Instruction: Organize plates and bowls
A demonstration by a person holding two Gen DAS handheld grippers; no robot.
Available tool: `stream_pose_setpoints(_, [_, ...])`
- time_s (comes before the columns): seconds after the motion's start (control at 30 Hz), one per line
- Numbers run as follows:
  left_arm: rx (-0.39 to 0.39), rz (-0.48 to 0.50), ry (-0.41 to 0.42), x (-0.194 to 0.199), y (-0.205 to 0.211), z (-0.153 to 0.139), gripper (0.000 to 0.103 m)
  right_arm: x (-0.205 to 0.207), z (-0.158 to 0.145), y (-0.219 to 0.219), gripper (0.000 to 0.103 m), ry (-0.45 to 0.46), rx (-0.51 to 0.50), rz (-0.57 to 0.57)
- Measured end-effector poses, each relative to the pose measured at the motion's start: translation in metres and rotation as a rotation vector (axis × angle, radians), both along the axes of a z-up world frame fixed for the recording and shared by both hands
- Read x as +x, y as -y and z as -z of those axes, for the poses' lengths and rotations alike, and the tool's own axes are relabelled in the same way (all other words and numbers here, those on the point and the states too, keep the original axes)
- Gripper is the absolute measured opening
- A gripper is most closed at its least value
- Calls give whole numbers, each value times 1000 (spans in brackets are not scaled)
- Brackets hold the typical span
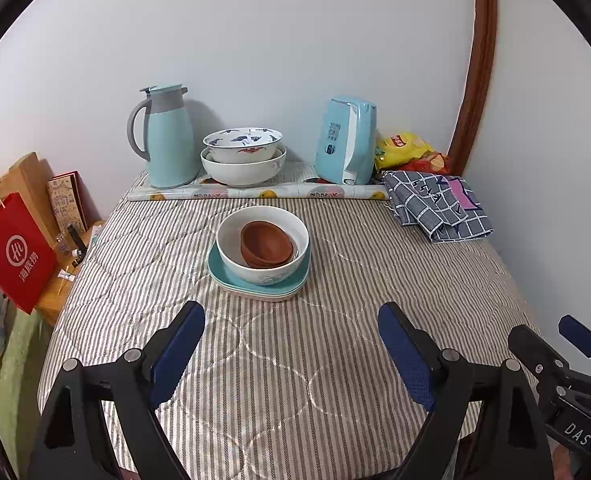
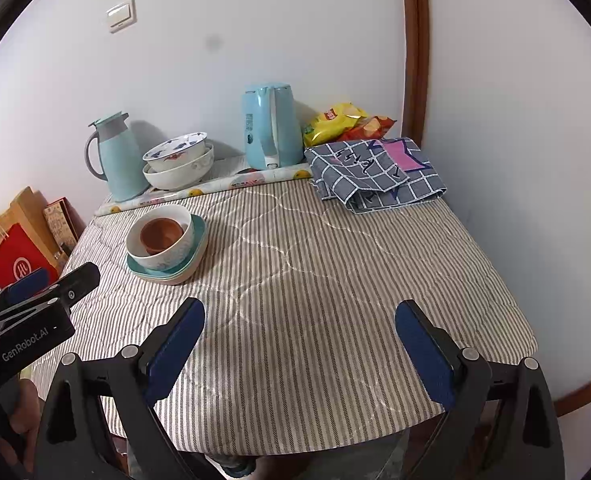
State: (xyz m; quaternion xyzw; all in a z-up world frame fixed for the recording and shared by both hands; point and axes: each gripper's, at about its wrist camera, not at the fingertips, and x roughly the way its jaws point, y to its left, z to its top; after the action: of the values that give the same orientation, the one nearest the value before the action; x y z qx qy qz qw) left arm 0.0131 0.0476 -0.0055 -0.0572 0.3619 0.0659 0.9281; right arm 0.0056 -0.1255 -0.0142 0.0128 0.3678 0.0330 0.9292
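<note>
A white bowl (image 1: 231, 256) holds stacked brown bowls (image 1: 265, 244) and sits on stacked teal and cream plates (image 1: 219, 276) in the middle of the striped table (image 1: 295, 360). The same stack shows in the right wrist view, with the white bowl (image 2: 179, 246), the brown bowls (image 2: 161, 234) and the plates (image 2: 199, 236). Two larger patterned bowls (image 1: 242, 156) are nested at the back, also in the right wrist view (image 2: 177, 162). My left gripper (image 1: 291, 344) is open and empty, in front of the stack. My right gripper (image 2: 299, 344) is open and empty, to the right of the stack.
At the back stand a teal thermos (image 1: 167, 136), a blue kettle (image 1: 345, 140), snack bags (image 1: 407, 148) and a folded checked cloth (image 1: 439, 204). A rolled patterned mat (image 1: 255, 191) lies along the back. A red bag (image 1: 13, 248) stands left of the table. The wall is close on the right.
</note>
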Motion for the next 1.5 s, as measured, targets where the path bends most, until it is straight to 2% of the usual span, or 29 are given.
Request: stream_pose_setpoints(1.5, [4, 9, -9, -4, -1, 2, 88, -5, 1, -7, 95, 0, 10, -15])
